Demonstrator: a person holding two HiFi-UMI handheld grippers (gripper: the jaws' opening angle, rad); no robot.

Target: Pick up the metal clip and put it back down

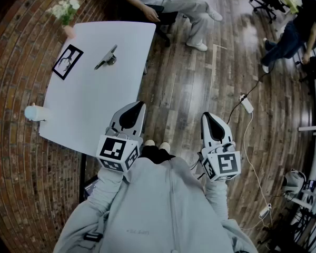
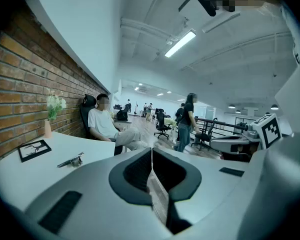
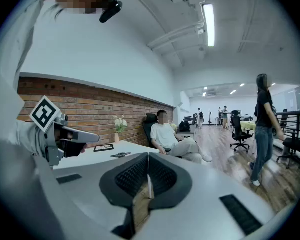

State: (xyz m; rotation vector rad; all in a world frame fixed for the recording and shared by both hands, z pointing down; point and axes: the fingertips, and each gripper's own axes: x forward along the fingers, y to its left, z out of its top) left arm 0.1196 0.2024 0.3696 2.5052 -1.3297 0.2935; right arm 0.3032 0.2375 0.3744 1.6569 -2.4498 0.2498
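Shut on both sides: left gripper (image 1: 138, 106) with pads pressed together and nothing between them, right gripper (image 1: 207, 117) likewise closed and empty. Held low, close to the body, the left one over the near edge of the white worktop (image 1: 89, 104), the right one off to the side above the wooden floor (image 1: 179, 104).

Well ahead, on the far part of the worktop, lies the metal clip (image 1: 106, 58), flat, its long arm angled toward the far right corner. Just left of it, apart from it, a framed picture (image 1: 68, 61). Beyond that, at the far corner, a vase of flowers (image 1: 65, 12). At the left edge, a small white object (image 1: 34, 113), kind hard to tell.

Looks like the very start, with the reach not yet made. To do it well:
- Use the left gripper, already over the worktop.
- Open the jaws before arriving.
- Come down so the pads close across the clip's narrow width.
- Steer clear of the picture.
- Lift straight up, then set back flat.
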